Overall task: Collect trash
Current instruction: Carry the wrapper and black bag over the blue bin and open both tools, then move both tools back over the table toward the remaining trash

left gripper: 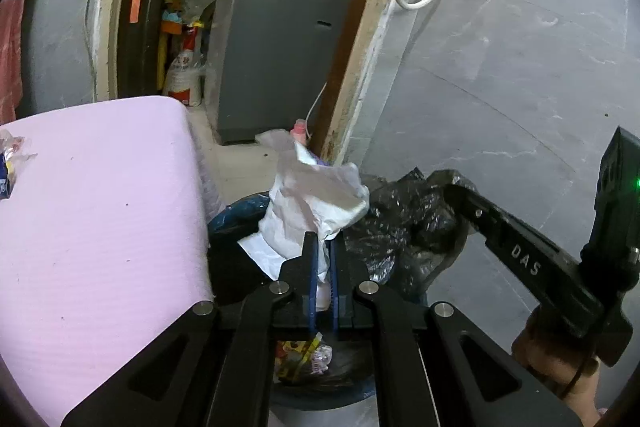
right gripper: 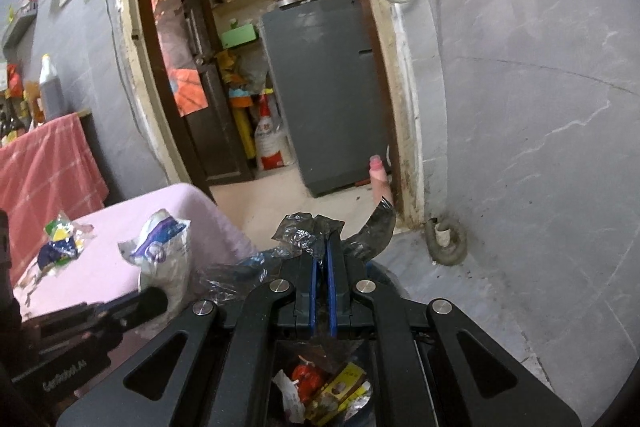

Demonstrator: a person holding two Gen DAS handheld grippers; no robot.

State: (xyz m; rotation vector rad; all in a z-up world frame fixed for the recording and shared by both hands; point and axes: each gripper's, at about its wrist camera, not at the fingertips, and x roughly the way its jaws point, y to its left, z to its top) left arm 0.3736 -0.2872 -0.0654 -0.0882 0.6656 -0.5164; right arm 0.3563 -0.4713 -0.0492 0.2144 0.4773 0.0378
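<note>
In the left wrist view my left gripper [left gripper: 323, 241] is shut on a crumpled white plastic bag [left gripper: 316, 199], held above the dark bin [left gripper: 240, 211]. My right gripper [right gripper: 323, 241] is shut on the edge of the black bin liner [right gripper: 308, 227], pulling it up at the bin's rim. The same liner [left gripper: 404, 223] shows bunched around the right gripper [left gripper: 454, 189] in the left wrist view. Wrappers [right gripper: 328, 383] lie inside the bin. The left gripper [right gripper: 154, 301] and its white bag [right gripper: 164, 251] show at the lower left of the right wrist view.
A table with a pink cloth [left gripper: 100, 207] stands left of the bin, with more wrappers [right gripper: 60, 239] on it. Behind is a doorway with a grey appliance [right gripper: 324, 91]. A grey wall [right gripper: 520, 107] and a floor pipe [right gripper: 448, 243] are on the right.
</note>
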